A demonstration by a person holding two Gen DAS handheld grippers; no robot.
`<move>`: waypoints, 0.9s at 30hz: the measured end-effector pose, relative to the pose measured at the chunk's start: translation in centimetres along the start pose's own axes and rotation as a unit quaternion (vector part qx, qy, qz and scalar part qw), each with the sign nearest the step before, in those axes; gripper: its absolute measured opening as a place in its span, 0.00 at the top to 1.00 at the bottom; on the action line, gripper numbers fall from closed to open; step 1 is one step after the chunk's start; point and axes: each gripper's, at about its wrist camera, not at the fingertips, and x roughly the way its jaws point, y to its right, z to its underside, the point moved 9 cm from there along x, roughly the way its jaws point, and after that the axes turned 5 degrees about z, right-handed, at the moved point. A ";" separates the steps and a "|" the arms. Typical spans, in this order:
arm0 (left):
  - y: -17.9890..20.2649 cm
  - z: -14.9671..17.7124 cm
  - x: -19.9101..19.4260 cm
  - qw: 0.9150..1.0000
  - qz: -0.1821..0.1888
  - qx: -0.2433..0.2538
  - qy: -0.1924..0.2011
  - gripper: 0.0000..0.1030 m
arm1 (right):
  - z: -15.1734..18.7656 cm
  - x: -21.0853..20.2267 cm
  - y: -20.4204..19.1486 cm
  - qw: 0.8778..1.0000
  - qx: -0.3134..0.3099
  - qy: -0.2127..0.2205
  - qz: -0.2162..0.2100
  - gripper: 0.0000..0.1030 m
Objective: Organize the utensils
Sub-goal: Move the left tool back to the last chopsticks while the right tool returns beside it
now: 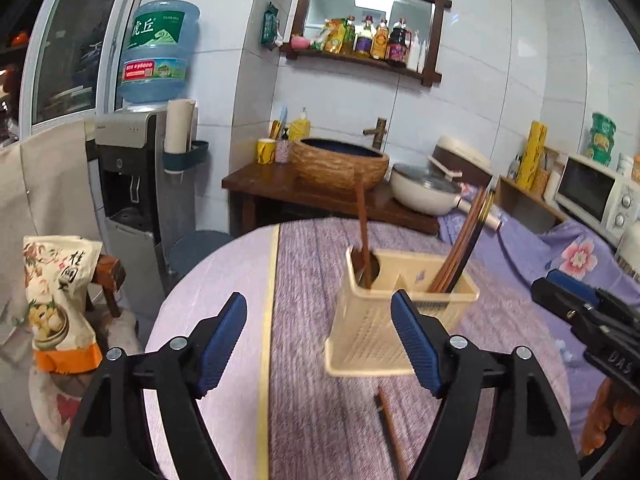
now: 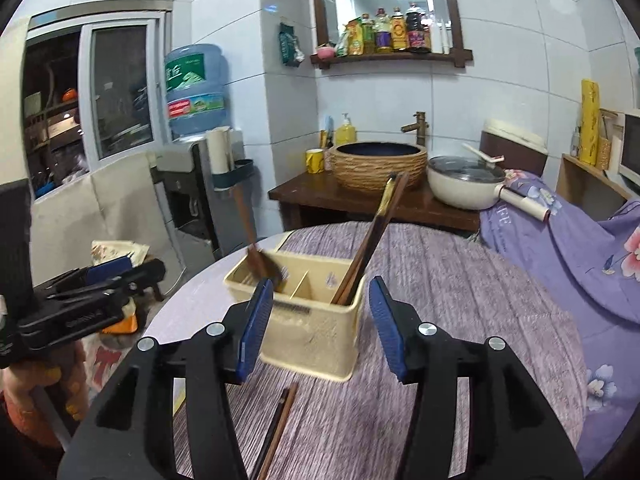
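Chopsticks point(image 2: 370, 236), a bundle of dark brown and black sticks, stand leaning in one end compartment of a cream plastic utensil caddy point(image 2: 312, 328) on a round table point(image 2: 460, 280) covered with a mauve wood-grain cloth; in the left wrist view the same bundle point(image 1: 460, 248) rises from the caddy's point(image 1: 372, 340) right-hand section. The opposite end compartment holds a brown wooden spoon point(image 2: 256, 252), handle upward and tilted, bowl down inside the wall point(image 1: 362, 248). A thin partition divides the caddy, and the middle section shows nothing that can be made out. One loose pair of chopsticks point(image 2: 276, 432) lies flat on the cloth just in front of the caddy, pointing toward the camera; the left wrist view shows it point(image 1: 386, 424) near the right finger. Left gripper point(image 1: 320, 344) hovers before the caddy with its blue-padded jaws spread wide and nothing between them. Right gripper point(image 2: 318, 324) is likewise parted, its pads standing on either side of the caddy's near corner as seen from behind, without pressing on it. Each gripper appears at the edge of the other's view, held in an orange-gloved hand point(image 2: 40, 392). Behind the table, a dark wooden counter point(image 2: 320, 196) carries a woven-textured basin point(image 2: 378, 168) under a brass tap, a yellow mug point(image 2: 315, 161), and a lidded cream pan point(image 2: 464, 188). A water dispenser point(image 2: 192, 200) with a blue bottle stands left.
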 end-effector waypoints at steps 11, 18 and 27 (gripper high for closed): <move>-3.0 9.6 1.5 0.996 -0.025 -0.025 -0.086 0.29 | 10.9 3.8 -2.8 0.991 0.004 -0.126 -0.039 0.51; -2.2 12.7 2.4 0.993 -0.025 -0.012 -0.113 0.32 | 16.2 7.5 -2.7 0.981 0.010 -0.194 -0.020 0.56; -2.0 14.5 3.0 0.991 -0.026 -0.012 -0.131 0.33 | 19.4 10.3 -3.3 0.971 0.000 -0.240 -0.003 0.62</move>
